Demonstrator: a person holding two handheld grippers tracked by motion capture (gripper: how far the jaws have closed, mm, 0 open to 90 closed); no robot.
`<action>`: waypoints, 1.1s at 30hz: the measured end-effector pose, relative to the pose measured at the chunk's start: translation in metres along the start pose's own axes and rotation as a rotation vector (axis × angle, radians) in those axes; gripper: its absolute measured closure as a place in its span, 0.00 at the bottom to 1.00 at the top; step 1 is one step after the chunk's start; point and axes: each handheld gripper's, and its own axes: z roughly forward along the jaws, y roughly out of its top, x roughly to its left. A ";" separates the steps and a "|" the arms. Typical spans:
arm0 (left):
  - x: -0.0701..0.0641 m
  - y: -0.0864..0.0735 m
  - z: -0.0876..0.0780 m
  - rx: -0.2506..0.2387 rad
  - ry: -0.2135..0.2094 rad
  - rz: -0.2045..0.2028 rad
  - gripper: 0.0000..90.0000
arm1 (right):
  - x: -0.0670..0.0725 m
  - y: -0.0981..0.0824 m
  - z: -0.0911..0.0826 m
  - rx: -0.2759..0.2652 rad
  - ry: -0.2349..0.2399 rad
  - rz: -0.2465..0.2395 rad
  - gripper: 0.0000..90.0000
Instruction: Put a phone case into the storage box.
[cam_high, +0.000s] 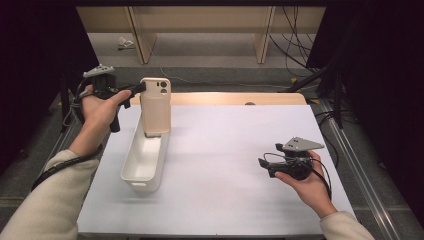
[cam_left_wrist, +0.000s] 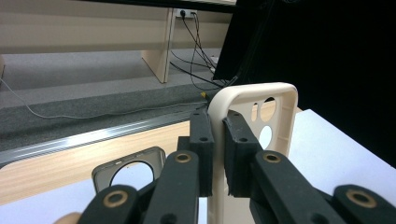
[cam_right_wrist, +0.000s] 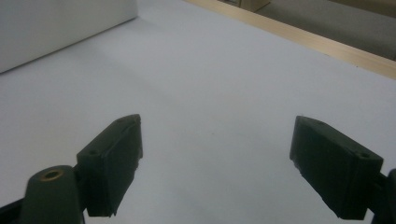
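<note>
- Left gripper (cam_high: 141, 88): jaws closed on the upper edge of a beige phone case (cam_high: 155, 106), one pad on each side of its wall, as the left gripper view shows (cam_left_wrist: 252, 135).
- The case stands upright, its lower end in the white bin (cam_high: 137, 170) near the table's left edge.
- Right gripper (cam_high: 261, 163): jaws wide apart with nothing between them, held low over the table (cam_high: 225, 150) near its right edge.

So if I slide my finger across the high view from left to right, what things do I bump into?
left gripper → phone case → bare white table → right gripper
</note>
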 end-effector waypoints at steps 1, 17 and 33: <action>0.001 0.000 0.000 0.000 0.000 0.000 0.92 | 0.000 0.000 0.000 0.000 0.000 0.000 0.20; 0.010 0.000 0.002 0.004 0.034 0.011 0.92 | 0.000 0.000 0.000 -0.002 -0.001 0.001 0.20; 0.019 -0.002 0.003 0.001 0.070 0.013 0.92 | 0.000 0.000 0.000 -0.002 0.000 0.002 0.20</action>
